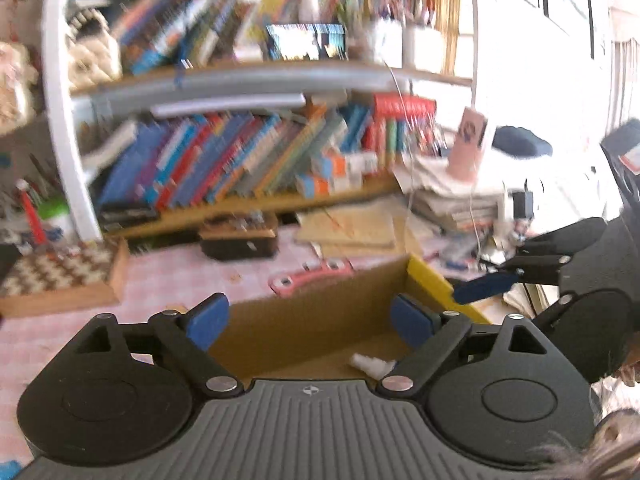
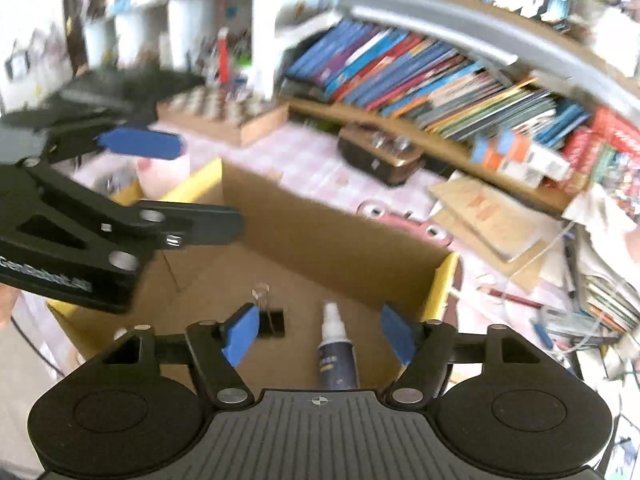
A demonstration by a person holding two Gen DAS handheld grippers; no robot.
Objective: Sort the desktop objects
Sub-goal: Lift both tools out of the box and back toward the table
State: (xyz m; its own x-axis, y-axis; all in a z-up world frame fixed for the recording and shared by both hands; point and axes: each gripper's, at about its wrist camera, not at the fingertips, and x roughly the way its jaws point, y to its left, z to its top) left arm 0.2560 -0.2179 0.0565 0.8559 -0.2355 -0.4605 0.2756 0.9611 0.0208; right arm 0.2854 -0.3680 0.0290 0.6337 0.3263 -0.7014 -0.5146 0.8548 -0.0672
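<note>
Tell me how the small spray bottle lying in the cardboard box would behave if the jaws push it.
The spray bottle looks round and lies on its side, so it would probably roll. It seems small plastic, likely light. Its smooth label may slip.

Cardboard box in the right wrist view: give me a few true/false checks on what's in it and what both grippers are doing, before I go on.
1. A spray bottle lies inside the cardboard box. True.
2. The right gripper is clamped on the spray bottle. False: its jaws are open and hold nothing; the bottle lies on the box floor between them.
3. A black binder clip sits in the box, left of the bottle. True.
4. The left gripper carries the pink scissors. False: it is open and empty; the scissors lie on the checked cloth beyond the box.
5. The chessboard is inside the box. False: it rests on the desk behind it.
</note>
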